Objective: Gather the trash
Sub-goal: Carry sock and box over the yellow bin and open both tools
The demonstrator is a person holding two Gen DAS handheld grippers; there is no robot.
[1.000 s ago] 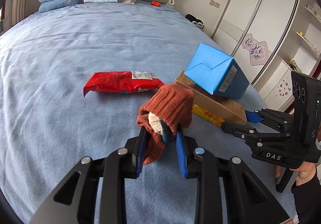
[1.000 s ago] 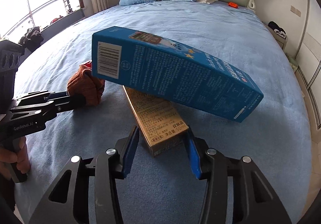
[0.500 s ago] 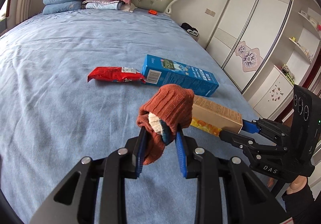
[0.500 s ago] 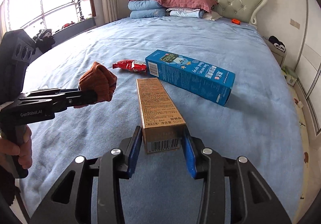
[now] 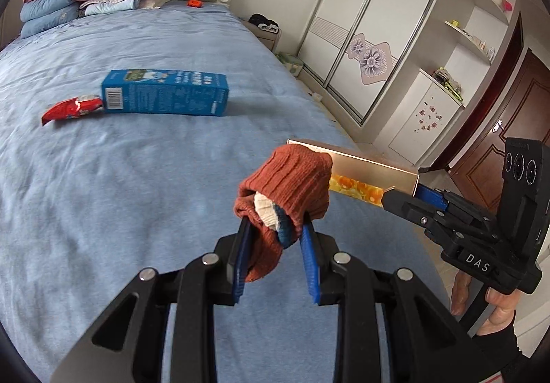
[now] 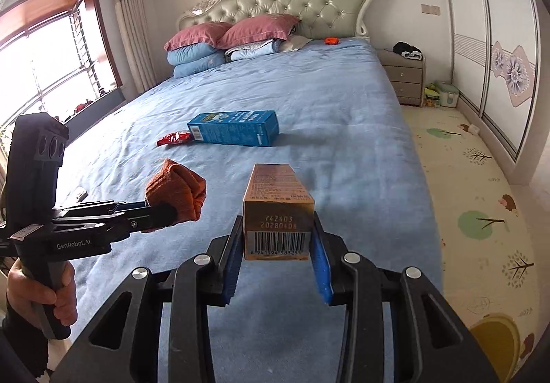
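Observation:
My left gripper (image 5: 275, 225) is shut on a rust-red knitted sock bundle (image 5: 288, 177) and holds it up over the blue bed (image 5: 103, 194). To its right, the right gripper (image 5: 402, 192) carries a long gold carton (image 5: 371, 170). In the right wrist view that carton (image 6: 275, 197) sits between the jaws of my right gripper (image 6: 276, 228), barcode end toward the camera; the jaws are closing, with the pads pressing its sides. A blue carton (image 6: 233, 128) and a red snack wrapper (image 6: 173, 138) lie flat further up the bed.
Pillows (image 6: 233, 36) and folded quilts are stacked at the padded headboard, with a small orange object (image 6: 331, 40) nearby. Right of the bed are a grey nightstand (image 6: 407, 80), a patterned floor mat (image 6: 481, 211) and sliding wardrobe doors (image 5: 371, 32). A window (image 6: 51, 60) is on the left.
Both grippers have drawn back and up from the bed, the right one lifting the gold carton. The blue carton that leaned on it now lies flat beside the red wrapper.

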